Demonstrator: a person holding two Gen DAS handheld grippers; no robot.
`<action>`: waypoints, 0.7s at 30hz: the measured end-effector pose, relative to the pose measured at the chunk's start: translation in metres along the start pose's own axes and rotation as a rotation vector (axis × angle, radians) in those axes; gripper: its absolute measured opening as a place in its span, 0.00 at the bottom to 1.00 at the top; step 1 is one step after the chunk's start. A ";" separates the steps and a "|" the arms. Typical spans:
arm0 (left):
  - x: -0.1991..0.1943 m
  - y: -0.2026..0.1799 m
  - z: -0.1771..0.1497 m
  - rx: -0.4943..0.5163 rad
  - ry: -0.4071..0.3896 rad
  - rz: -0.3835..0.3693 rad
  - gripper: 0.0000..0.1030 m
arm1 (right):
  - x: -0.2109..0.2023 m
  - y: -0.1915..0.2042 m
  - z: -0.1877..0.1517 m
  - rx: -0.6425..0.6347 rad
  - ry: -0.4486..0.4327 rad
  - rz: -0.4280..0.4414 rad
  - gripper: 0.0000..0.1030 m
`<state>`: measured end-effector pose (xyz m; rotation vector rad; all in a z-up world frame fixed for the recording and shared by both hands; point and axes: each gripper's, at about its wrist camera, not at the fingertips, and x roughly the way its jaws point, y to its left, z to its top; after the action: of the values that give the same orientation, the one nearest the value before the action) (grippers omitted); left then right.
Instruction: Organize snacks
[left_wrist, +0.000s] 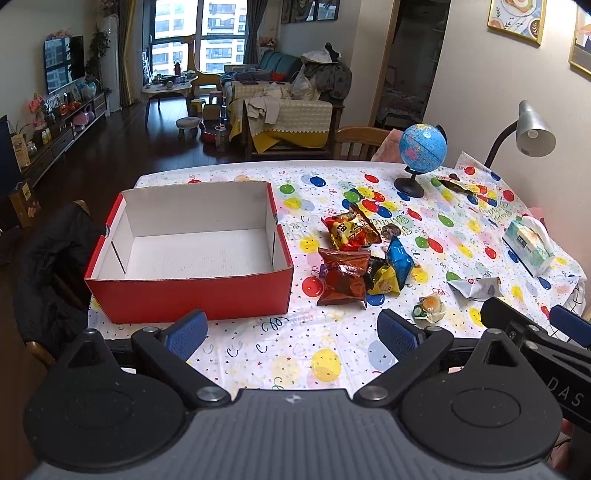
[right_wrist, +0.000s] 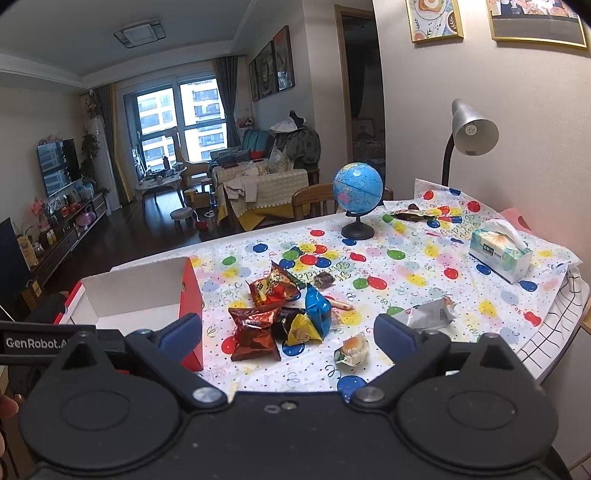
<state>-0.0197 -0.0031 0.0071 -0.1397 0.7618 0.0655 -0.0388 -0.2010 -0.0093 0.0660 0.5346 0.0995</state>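
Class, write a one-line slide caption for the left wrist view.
Open left gripper hovers over a balloon-print tablecloth, facing an empty red box beside a pile of snack packets.

Daylight enters through the tall windows (left_wrist: 201, 35) far ahead of both grippers, and the panes are blown out to a pale glare. The table (left_wrist: 332, 354) just beyond the fingers is evenly and softly lit, with only faint shadows under the snack packets (right_wrist: 273, 314), whose foil throws small bright glints. The dark floor to the left of the left gripper (left_wrist: 291, 332) is dim and low in detail. Both fisheye views bend straight lines hard toward the edges, with black vignetting in the corners. Distant room detail is slightly soft; the gripper bodies close to the lens look matte and sharp.
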 end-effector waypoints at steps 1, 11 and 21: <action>0.000 0.000 0.000 -0.001 0.000 -0.001 0.96 | -0.001 0.000 0.000 -0.001 0.001 0.004 0.92; -0.008 -0.001 -0.003 0.003 -0.016 0.003 0.96 | -0.003 0.000 0.000 0.003 -0.007 -0.006 0.92; -0.010 -0.002 -0.004 0.007 -0.017 0.001 0.96 | -0.005 -0.004 0.000 0.017 0.001 0.001 0.92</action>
<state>-0.0290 -0.0057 0.0115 -0.1322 0.7452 0.0648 -0.0427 -0.2052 -0.0077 0.0828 0.5362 0.0959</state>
